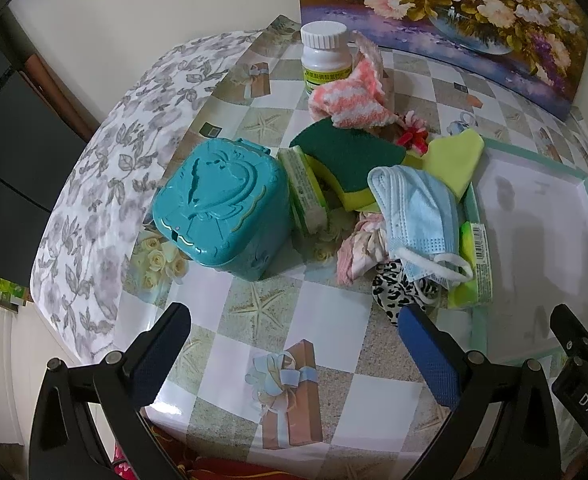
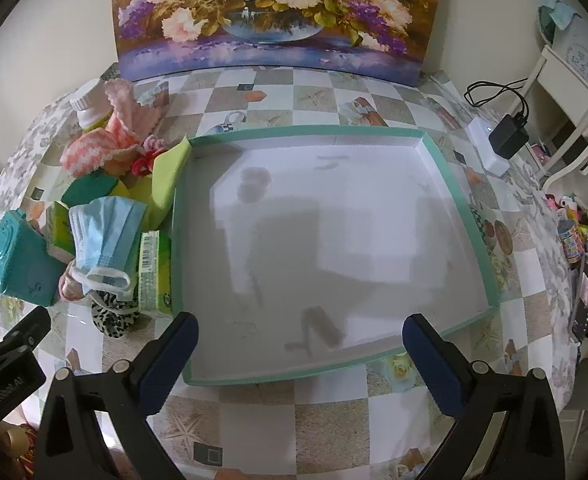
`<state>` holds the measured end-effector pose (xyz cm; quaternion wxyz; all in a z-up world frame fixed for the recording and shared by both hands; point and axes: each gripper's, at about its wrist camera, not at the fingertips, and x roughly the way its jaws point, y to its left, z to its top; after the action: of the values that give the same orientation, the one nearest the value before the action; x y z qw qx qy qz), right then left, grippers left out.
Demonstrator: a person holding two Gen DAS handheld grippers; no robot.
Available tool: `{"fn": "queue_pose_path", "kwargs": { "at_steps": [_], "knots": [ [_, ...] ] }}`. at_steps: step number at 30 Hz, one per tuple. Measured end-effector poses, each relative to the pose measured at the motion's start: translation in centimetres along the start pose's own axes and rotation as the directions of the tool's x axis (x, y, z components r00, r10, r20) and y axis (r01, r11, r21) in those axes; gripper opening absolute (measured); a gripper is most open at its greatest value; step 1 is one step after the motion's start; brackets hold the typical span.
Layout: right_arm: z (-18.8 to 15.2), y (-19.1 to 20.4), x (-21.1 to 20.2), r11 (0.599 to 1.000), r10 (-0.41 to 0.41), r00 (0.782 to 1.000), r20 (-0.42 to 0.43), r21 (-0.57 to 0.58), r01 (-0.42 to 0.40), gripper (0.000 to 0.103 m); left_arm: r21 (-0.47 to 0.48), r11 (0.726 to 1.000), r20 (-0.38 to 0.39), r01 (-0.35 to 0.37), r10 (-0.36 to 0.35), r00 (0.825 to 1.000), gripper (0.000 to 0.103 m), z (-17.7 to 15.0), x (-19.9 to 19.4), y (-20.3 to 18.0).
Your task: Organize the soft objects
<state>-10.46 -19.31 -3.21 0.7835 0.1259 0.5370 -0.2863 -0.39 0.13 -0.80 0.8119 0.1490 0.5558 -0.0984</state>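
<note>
A heap of soft things lies left of a shallow white tray with a teal rim (image 2: 473,220): a blue face mask (image 1: 417,216) (image 2: 106,232), a green-and-yellow sponge (image 1: 345,160), a pink-and-white knitted cloth (image 1: 345,100) (image 2: 98,144), a yellow cloth (image 1: 457,160), a leopard-print fabric (image 1: 397,292) (image 2: 114,320) and a pale pink cloth (image 1: 359,248). My left gripper (image 1: 294,332) hangs open over the table in front of the heap, holding nothing. My right gripper (image 2: 299,340) stands open over the tray's near edge, also holding nothing.
A teal plastic box (image 1: 218,208) sits left of the heap, with green tissue packs (image 1: 305,192) (image 2: 156,272) and a white pill bottle (image 1: 325,60) among it. A flower painting (image 2: 278,12) leans at the back. A charger and cable (image 2: 505,136) lie right of the tray.
</note>
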Motion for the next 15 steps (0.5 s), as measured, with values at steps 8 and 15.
{"fn": "queue_pose_path", "kwargs": {
  "at_steps": [8,15],
  "knots": [
    [-0.02,-0.14,-0.02,1.0,0.0,1.0,0.0,0.005,0.0,0.103,-0.003,1.0,-0.004,-0.001,0.001,1.0,0.103,-0.01,0.09,0.08],
    [-0.03,-0.15,0.0,1.0,0.001,1.0,-0.001,0.006,-0.001,0.103,-0.005,1.0,-0.011,0.0,0.0,1.0,0.103,0.02,0.2,0.12]
  ]
}}
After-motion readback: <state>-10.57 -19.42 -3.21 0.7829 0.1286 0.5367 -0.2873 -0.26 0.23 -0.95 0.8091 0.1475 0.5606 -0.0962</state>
